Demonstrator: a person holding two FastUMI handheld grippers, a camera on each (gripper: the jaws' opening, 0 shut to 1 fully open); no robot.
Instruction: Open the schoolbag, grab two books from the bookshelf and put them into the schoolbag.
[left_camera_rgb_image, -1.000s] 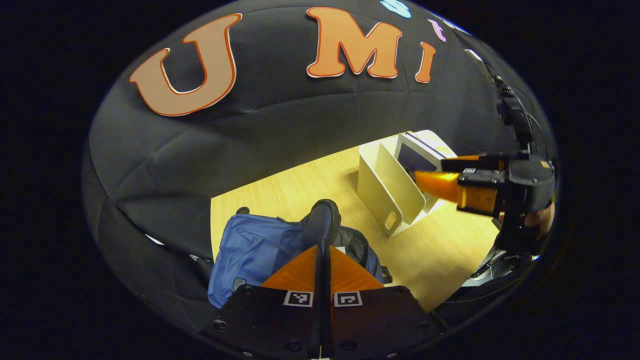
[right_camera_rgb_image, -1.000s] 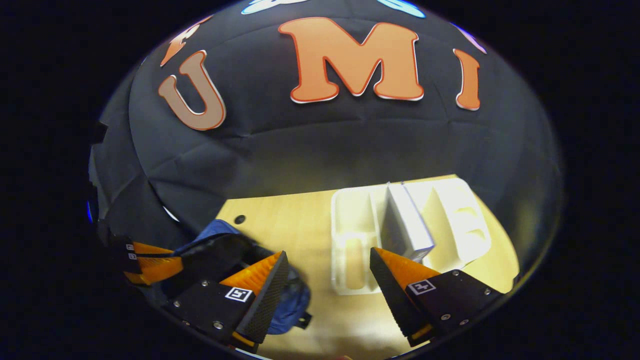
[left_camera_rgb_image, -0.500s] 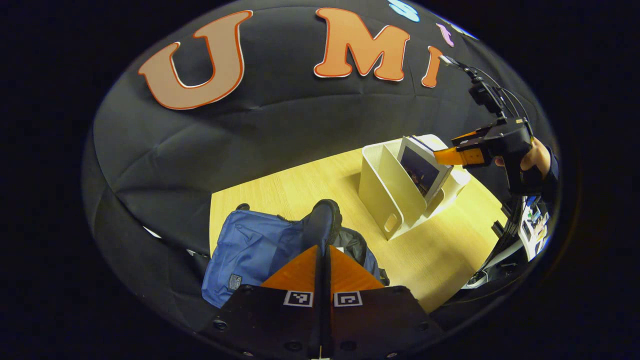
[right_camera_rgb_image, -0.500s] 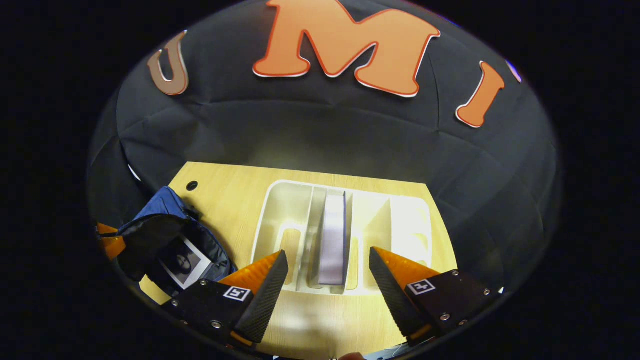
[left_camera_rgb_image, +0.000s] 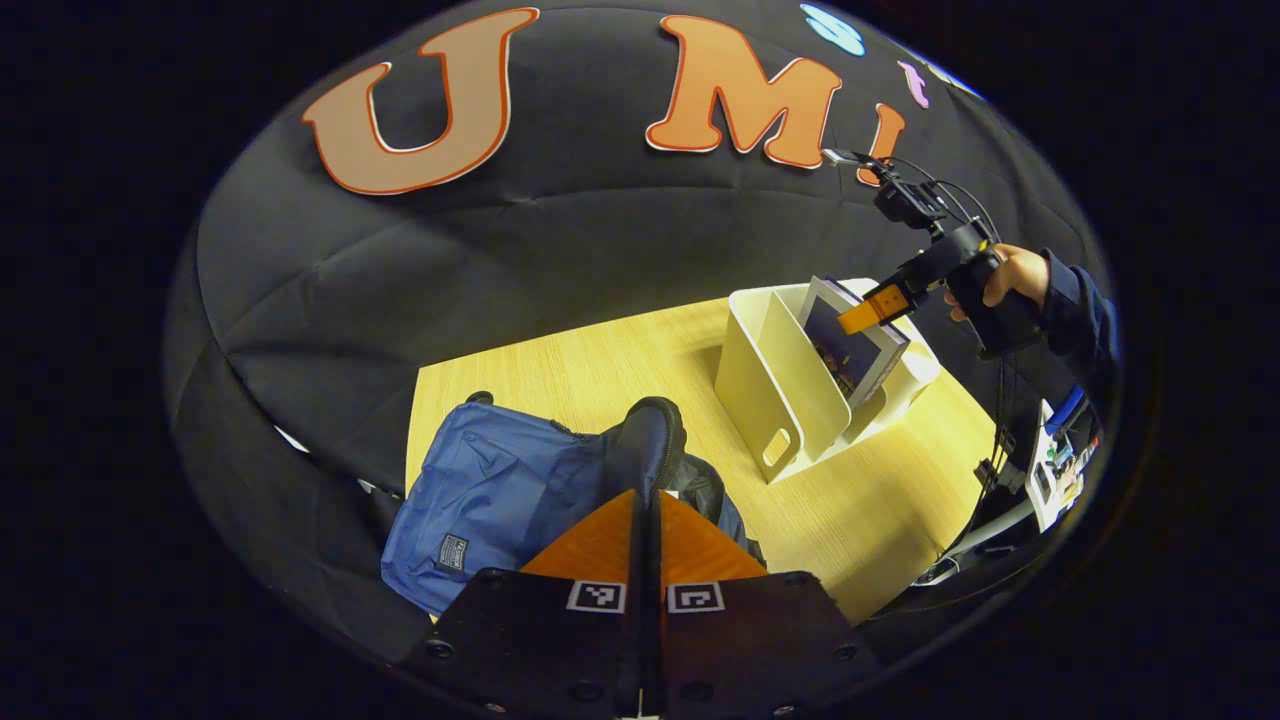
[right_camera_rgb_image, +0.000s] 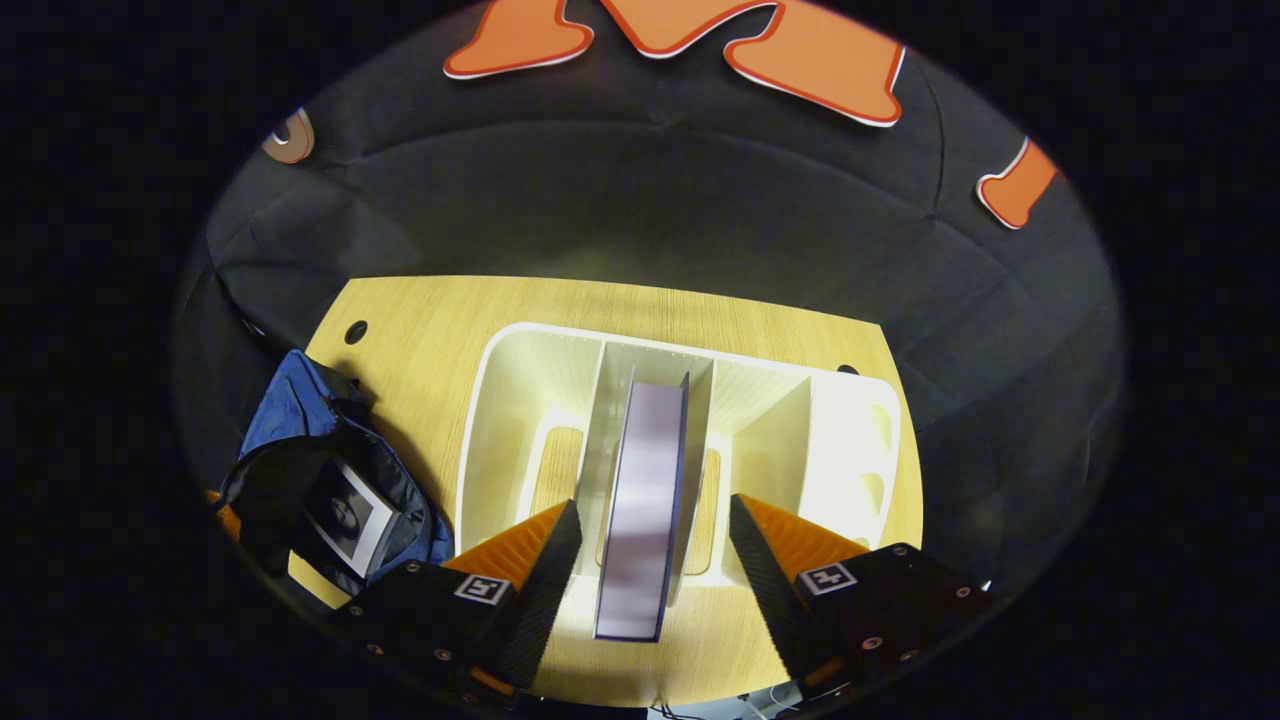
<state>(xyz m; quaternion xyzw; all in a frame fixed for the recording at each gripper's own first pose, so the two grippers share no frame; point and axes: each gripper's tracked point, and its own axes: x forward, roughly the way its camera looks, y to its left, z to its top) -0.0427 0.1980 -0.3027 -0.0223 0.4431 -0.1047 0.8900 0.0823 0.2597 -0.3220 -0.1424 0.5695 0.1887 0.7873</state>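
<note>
Book (right_camera_rgb_image: 640, 500) between spread right tongs (right_camera_rgb_image: 655, 560) — seemingly untouched.

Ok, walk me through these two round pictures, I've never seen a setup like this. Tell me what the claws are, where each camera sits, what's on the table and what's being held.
No robot: a person holds a two-finger claw in each hand, and a camera rides on each. The left gripper view looks along the left claw, shut on the dark flap of the blue fabric schoolbag. It shows the other hand too. The right gripper view looks down past the open right claw, its fingers either side of an upright purple-edged book, not yet pressing it. That book stands in the white plastic divided bookshelf on the light wooden table. Another book already lies inside the open bag.
</note>
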